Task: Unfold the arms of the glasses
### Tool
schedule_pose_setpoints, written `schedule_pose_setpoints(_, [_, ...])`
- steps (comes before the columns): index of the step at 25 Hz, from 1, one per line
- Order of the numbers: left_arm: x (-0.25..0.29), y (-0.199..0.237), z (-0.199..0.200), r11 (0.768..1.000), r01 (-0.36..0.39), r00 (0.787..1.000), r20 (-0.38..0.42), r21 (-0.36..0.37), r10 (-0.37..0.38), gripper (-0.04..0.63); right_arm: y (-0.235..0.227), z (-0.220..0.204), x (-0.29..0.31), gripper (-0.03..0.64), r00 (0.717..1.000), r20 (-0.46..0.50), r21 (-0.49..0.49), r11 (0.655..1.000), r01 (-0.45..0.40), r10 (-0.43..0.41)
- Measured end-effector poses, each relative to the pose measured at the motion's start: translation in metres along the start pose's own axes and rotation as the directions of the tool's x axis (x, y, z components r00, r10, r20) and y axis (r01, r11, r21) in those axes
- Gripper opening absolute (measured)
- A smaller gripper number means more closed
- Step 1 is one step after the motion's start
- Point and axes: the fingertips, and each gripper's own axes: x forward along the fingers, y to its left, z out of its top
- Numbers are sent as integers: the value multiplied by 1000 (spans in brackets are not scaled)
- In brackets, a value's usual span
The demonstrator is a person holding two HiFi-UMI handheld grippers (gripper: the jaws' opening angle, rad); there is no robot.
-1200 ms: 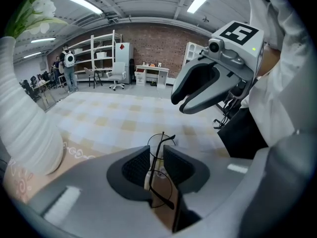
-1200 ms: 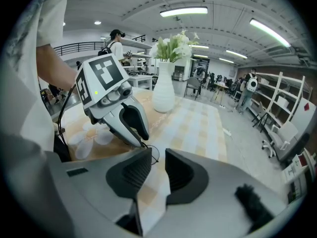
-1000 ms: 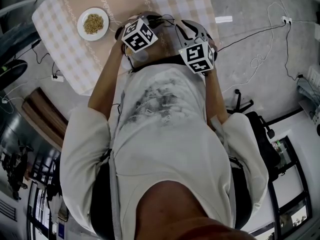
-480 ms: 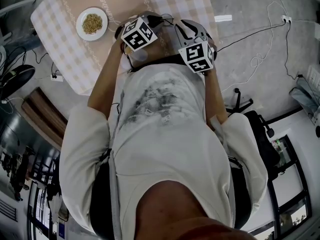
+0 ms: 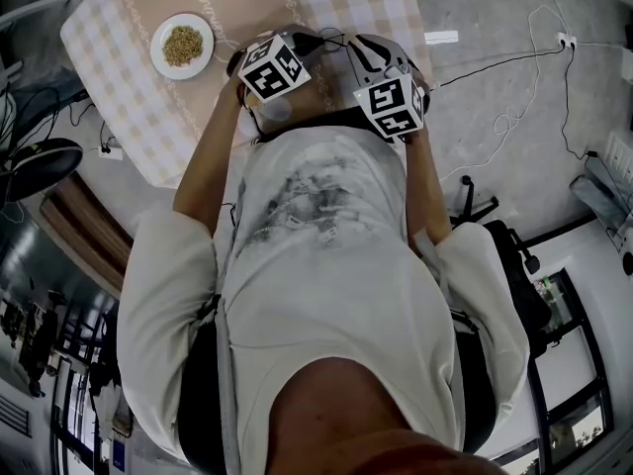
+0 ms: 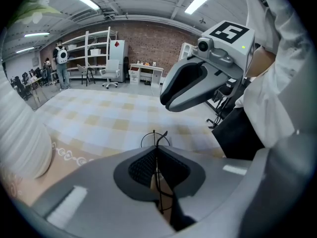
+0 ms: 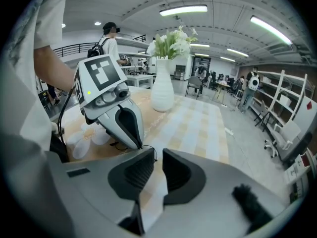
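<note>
Glasses (image 6: pixel 154 135), thin wire, pinched between closed jaws of left gripper (image 6: pixel 157 150) above checked table (image 6: pixel 99 118). Right gripper (image 7: pixel 157 155) close beside, jaws just closing to narrow gap, nothing gripped between.

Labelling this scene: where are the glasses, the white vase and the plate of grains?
glasses (image 6: pixel 155 142): left gripper view, upper end of the thin wire frame.
white vase (image 7: pixel 162 92): right gripper view, its round body.
plate of grains (image 5: pixel 158 47): head view, its white left rim.

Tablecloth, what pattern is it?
The tablecloth is pale beige-and-white checked; left gripper view shows it best.
</note>
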Motion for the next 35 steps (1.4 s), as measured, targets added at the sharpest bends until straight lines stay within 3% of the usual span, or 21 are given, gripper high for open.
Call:
schedule_pose_setpoints(6, [-3, 0, 1, 1000, 10, 1000, 13, 3, -10, 17, -3, 1, 13, 20, 999, -13, -15, 999, -33, 33])
schedule_pose_setpoints(18, [-2, -1, -1, 1000, 17, 1000, 14, 2, -17, 17, 6, -10, 37, 17, 982, -73, -131, 974, -183, 175])
schedule_pose_setpoints(29, [0, 0, -1, 1000, 22, 1000, 9, 7, -22, 17, 19, -12, 50, 18, 961, -126, -302, 913, -274, 246])
schedule_pose_setpoints(35, [-1, 1, 0, 1000, 14, 1000, 14, 6, -14, 17, 23, -17, 55, 17, 954, -155, -338, 893, -296, 258])
